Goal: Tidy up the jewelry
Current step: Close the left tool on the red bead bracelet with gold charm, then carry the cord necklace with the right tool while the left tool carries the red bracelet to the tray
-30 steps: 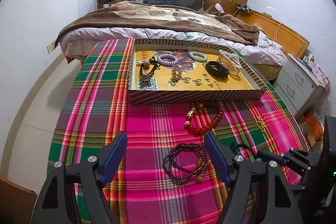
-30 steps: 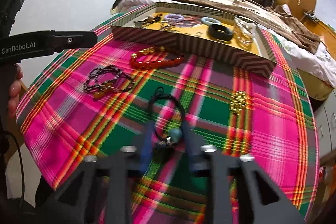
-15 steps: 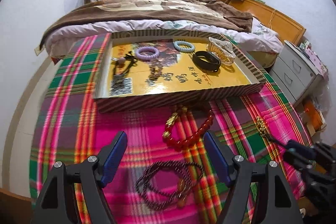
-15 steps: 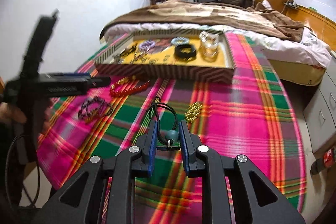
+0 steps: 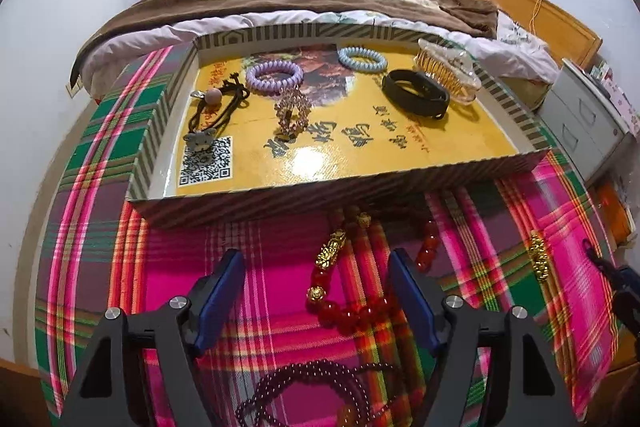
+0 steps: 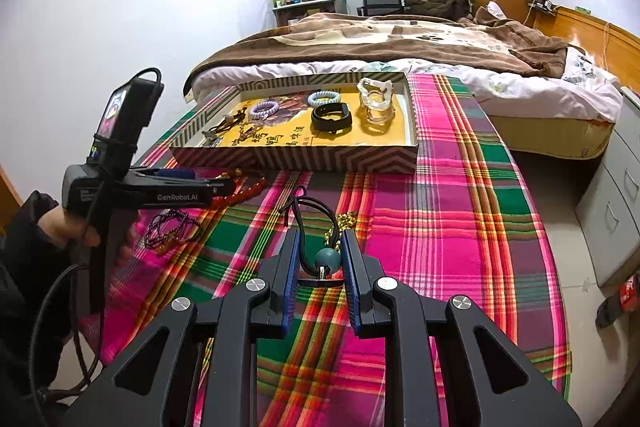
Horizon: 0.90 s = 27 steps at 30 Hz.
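A striped tray [image 5: 340, 193] [image 6: 296, 159] with a yellow floor holds several hair ties, a black band [image 5: 414, 97] and a clear hair claw [image 5: 448, 75]. My left gripper [image 5: 316, 301] is open and hovers over a red bead bracelet with gold charms [image 5: 340, 307] on the plaid cloth, just before the tray. A dark purple bead strand [image 5: 320, 391] lies nearer me. My right gripper [image 6: 319, 259] is shut on a black cord hair tie with a teal bead [image 6: 327, 259], lifted above the cloth. A gold charm piece [image 5: 538, 255] [image 6: 346, 221] lies at the right.
The plaid-covered table [image 6: 440, 227] stands against a bed [image 6: 400, 47] with a brown blanket. A grey drawer unit [image 6: 616, 211] stands at the right. The left gripper [image 6: 160, 187] and the hand holding it show at the left of the right wrist view.
My left gripper moved forward from above the purple strand to above the red bracelet, nearer the tray. My right gripper closed on the black cord tie and lifted it off the cloth.
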Tool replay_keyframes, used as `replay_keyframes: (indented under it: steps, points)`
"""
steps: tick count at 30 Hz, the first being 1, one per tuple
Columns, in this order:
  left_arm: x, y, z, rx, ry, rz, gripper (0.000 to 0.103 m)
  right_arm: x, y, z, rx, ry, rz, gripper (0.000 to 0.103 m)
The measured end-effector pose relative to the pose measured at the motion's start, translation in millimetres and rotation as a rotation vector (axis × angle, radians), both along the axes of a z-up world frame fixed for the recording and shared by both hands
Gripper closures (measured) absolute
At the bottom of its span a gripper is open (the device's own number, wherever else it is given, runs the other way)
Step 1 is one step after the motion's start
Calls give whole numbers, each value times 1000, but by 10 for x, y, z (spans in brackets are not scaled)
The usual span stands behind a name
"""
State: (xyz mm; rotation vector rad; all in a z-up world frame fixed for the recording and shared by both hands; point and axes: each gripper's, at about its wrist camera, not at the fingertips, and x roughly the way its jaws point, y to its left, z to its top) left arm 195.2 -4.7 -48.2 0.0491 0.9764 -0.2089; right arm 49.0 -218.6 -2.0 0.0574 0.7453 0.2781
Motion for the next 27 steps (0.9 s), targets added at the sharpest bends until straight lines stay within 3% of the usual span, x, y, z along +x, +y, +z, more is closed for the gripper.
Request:
replay_keyframes:
  steps: [6,9,11,14,27]
  points:
    - [43,-77,9,41,-17,-23,48,7,-17,-11,4,2,1,82]
    - [66,-89,21,45,-17,-25,63,17,-19,-18,4,4,1,82]
    - [63,-109,31,47,-20,-32,82,15,-21,-15,4,4,-1,82]
    - [44,-129,34,55,-24,-41,94,16,-20,-18,1,4,-5,82]
    - [-162,-102,217,5,-72,-48,95,25,-6,14,-5,-6,-20,82]
